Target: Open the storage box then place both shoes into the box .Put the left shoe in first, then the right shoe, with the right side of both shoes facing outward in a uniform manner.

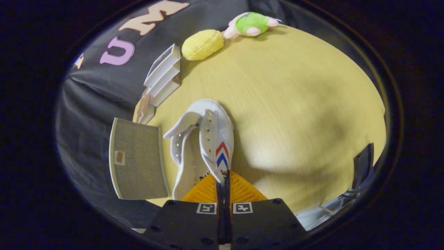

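My gripper (223,180) is shut on the side wall of a white canvas shoe (204,146), both fingers pinching the panel that bears red and blue chevrons. The shoe hangs from the fingers above the wooden table (295,104), its toe pointing away and its opening turned toward the left. A grey fabric storage box (138,159) with pale trim and a small tan label sits just to the left of the shoe, near the table's edge. Whether the box is open I cannot tell from this angle.
A stack of white books or cases (163,76) leans beyond the box. A yellow plush (203,44) and a green and pink plush toy (251,24) lie at the table's far side. A dark bracket (362,166) stands to the right of the fingers.
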Tool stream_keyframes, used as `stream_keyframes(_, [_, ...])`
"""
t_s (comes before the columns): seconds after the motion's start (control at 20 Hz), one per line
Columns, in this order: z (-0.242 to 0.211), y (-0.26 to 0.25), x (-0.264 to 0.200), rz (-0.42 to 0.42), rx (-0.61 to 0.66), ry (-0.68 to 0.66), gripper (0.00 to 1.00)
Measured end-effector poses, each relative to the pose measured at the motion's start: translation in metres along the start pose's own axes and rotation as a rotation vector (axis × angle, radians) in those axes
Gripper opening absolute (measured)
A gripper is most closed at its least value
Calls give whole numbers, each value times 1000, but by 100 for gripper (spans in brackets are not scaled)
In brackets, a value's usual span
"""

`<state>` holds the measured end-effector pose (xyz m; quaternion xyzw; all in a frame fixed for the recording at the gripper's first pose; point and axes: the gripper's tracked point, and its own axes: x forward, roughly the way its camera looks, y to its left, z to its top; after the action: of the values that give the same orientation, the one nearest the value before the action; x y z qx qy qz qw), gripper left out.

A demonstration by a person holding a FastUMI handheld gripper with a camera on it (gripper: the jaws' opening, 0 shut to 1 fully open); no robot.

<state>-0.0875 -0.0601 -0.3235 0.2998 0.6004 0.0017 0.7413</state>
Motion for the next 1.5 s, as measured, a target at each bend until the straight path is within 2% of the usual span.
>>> stream_keyframes(0.15, [-5, 21, 1, 84, 80, 10, 3])
stream_keyframes(0.4, [-1, 55, -8, 194, 64, -2, 3])
stream_keyframes(1.1, [5, 193, -59, 355, -56, -53, 3])
stream_keyframes(1.5, [-20, 269, -50, 384, -103, -52, 3])
